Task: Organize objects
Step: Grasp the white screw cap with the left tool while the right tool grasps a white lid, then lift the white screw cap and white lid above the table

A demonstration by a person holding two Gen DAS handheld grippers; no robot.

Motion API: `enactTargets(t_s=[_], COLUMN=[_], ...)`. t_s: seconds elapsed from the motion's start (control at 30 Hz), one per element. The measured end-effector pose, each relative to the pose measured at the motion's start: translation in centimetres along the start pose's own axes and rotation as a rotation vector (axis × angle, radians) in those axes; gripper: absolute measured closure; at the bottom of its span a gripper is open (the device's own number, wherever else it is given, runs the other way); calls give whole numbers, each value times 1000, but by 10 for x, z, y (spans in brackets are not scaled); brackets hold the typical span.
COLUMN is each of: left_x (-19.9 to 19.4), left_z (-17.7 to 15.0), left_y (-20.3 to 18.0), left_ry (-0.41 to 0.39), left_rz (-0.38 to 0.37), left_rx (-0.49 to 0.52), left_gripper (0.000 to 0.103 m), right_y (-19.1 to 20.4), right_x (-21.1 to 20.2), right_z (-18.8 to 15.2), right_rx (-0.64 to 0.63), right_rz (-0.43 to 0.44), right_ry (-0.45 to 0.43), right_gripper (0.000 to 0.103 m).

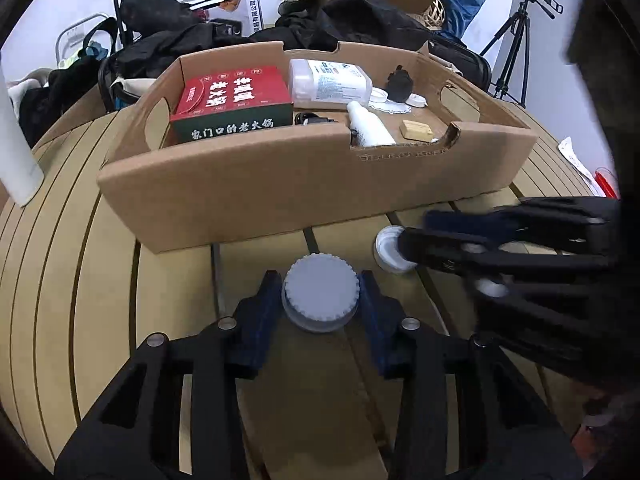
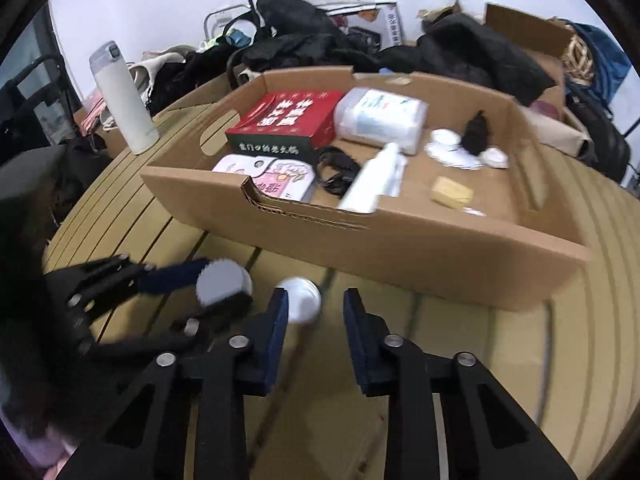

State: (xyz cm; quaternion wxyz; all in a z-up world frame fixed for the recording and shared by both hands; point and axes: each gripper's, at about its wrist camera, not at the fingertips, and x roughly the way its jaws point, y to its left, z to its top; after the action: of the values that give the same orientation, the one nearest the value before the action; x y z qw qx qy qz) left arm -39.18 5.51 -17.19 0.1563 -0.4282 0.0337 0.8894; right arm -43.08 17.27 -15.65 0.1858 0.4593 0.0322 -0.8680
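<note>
My left gripper (image 1: 320,292) is shut on a grey ridged cap (image 1: 320,298) just above the slatted wooden table; it also shows in the right wrist view (image 2: 222,286). My right gripper (image 2: 316,304) is open, with a small white round lid (image 2: 300,299) lying on the table by its left finger (image 2: 278,320). The lid also shows in the left wrist view (image 1: 390,250), partly hidden by the right gripper (image 1: 420,236). Beyond both stands an open cardboard box (image 1: 280,184), also in the right wrist view (image 2: 400,240).
The box holds a red-and-green carton (image 2: 286,126), a clear plastic pack (image 2: 380,118), a white bottle (image 2: 370,180), a pink packet (image 2: 268,178), a black cable (image 2: 336,168), a wooden block (image 2: 451,193) and white lids (image 2: 446,138). A white flask (image 2: 124,98) stands left. Bags pile behind.
</note>
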Motion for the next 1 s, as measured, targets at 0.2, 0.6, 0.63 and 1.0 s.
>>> enactTargets(t_s=[0.2,0.6,0.63,1.0], left_x=[-13,-189,-203,-298], left_z=[-8,-44,-49,-94], left_y=[-7,-39,-45,-109], left_ry=[40,-15,-34,-127], left_rz=[20,-29,-24,-12], left_rx=[-11,-220,-213,-86], left_gripper=[68,68,68,68], right_y=[8,-9,-7,31], right_x=[1,-201,-213,-321], right_z=[-6,-89,-97,-188], right_rx=[-12,83,82,39], right_rz=[-16,-45,-50,-81], right_ry=[17,-160,-172,-276], right_gripper=[98,98,98,98])
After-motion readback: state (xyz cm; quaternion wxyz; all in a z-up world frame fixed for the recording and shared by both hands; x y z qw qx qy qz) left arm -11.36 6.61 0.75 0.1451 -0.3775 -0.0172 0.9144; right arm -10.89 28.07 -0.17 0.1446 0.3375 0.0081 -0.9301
